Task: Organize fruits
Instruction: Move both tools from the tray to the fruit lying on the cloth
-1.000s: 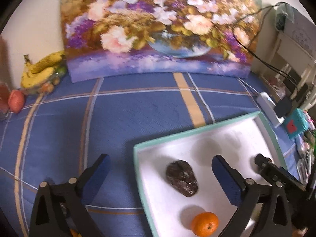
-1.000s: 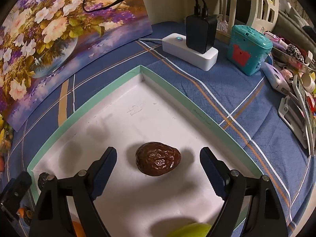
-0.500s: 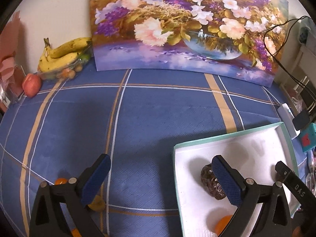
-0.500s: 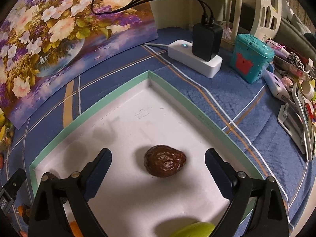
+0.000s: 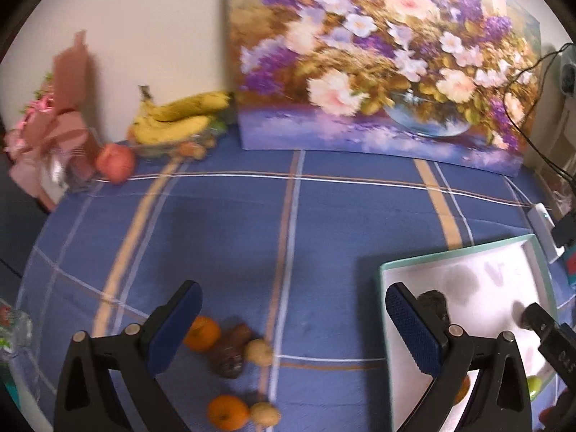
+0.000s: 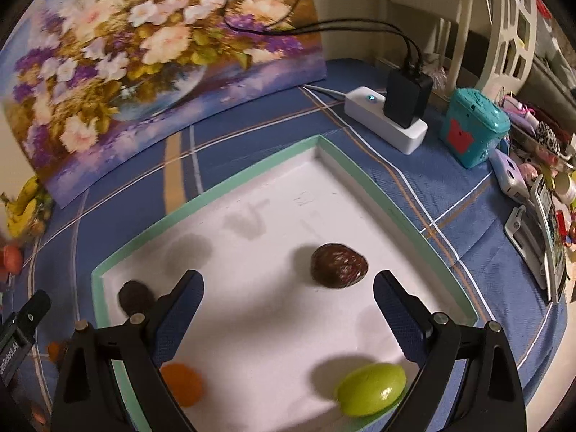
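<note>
The loose fruit lies in a small cluster on the blue plaid cloth of the counter [image 5: 324,223], just below and between the fingers of our left tool [image 5: 293,320]: an upper orange [image 5: 202,333], a dark wrinkled fruit [image 5: 230,351], a pale yellowish fruit [image 5: 258,352] and, nearer us, a lower orange [image 5: 227,412] with a second pale fruit [image 5: 265,414] touching it. Both tools stand wide and hold nothing.

The trouble we foresee is crowding. The dark fruit sits touching the pale one and close against the upper orange, so fingers coming down on any of them may nudge a neighbour and set round fruit rolling across the cloth — or catch two at once. The left view is smeared with motion, so a descent begun from here could land off target. A soft, wrinkled fruit may also bruise under a hard squeeze, we judge.

The white tray [image 6: 334,160] with its mint-green rim lies to the right of the cluster. Our right tool [image 6: 288,302] hovers over it. In the tray are a brown wrinkled fruit [image 6: 339,266] near the middle, a smaller dark fruit [image 6: 135,297] by the left corner, an orange [image 6: 181,383] at the near left and a green fruit [image 6: 370,388] at the near edge, all apart from one another. Much of the floor is bare.

At the far left by the wall lie bananas [image 5: 176,118] and a red apple [image 5: 115,162]; whether a dish holds them we cannot tell.
</note>
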{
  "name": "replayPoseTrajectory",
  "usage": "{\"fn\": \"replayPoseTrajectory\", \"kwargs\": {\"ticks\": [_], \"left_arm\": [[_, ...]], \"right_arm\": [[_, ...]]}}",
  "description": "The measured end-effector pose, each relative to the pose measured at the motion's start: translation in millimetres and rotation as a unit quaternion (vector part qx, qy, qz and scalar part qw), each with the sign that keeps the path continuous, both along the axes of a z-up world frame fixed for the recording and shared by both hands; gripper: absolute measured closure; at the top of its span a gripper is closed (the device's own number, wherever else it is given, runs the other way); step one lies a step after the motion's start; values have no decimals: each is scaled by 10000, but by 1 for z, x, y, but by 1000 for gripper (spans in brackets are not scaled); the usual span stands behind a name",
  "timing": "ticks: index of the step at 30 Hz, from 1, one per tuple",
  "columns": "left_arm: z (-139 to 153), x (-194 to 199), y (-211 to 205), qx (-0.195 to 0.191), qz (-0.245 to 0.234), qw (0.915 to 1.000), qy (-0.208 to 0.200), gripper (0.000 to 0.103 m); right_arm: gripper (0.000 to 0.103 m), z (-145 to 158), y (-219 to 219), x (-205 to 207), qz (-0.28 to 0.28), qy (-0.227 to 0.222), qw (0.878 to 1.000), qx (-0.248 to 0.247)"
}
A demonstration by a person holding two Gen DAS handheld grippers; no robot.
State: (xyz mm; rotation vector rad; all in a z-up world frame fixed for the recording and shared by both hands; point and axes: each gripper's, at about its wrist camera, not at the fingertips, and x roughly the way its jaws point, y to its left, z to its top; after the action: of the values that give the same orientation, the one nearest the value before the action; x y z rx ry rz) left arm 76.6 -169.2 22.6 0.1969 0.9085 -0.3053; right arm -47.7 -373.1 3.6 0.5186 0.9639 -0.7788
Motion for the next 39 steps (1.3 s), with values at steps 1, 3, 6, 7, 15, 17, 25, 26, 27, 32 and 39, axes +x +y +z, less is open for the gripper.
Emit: {"fn": "replayPoseTrajectory", "kwargs": {"ticks": [1,3,6,7,15,17,25,26,27,32,39], "left_arm": [[4,-1,4,-17,-11,10000,-13,0],[13,-2,12,-106,-36,9999,-18,0],[22,-5,25,-207,-42,9998,2,0],[24,-5,31,-216,-22,9998,39,0],[14,14,84,-124,456,9985,265,0],[12,24,103,-248,655,9970,323,0],[3,54,174,-563,1299,9887,496,0],[3,55,180,-582,1373,9875,506,0],[2,56,186,-605,1441,9864,512,0],[4,62,216,-953,1646,9799,608,0],[5,69,232,-1155,1728,9762,626,0]], "right_arm": [[8,3,4,1,65,-17,10000,-6],[8,7,13,3,194,-83,9998,61],[8,12,25,5,352,-315,9985,288],[8,13,27,7,378,-334,9983,297],[8,19,48,21,650,-405,9967,278],[8,17,53,25,712,-469,9957,352],[8,9,75,44,1022,-517,9920,529],[8,9,79,47,1059,-520,9916,539],[8,9,82,49,1084,-527,9912,551],[8,10,103,66,1359,-581,9869,652],[8,10,133,89,1671,-667,9812,698]]}}
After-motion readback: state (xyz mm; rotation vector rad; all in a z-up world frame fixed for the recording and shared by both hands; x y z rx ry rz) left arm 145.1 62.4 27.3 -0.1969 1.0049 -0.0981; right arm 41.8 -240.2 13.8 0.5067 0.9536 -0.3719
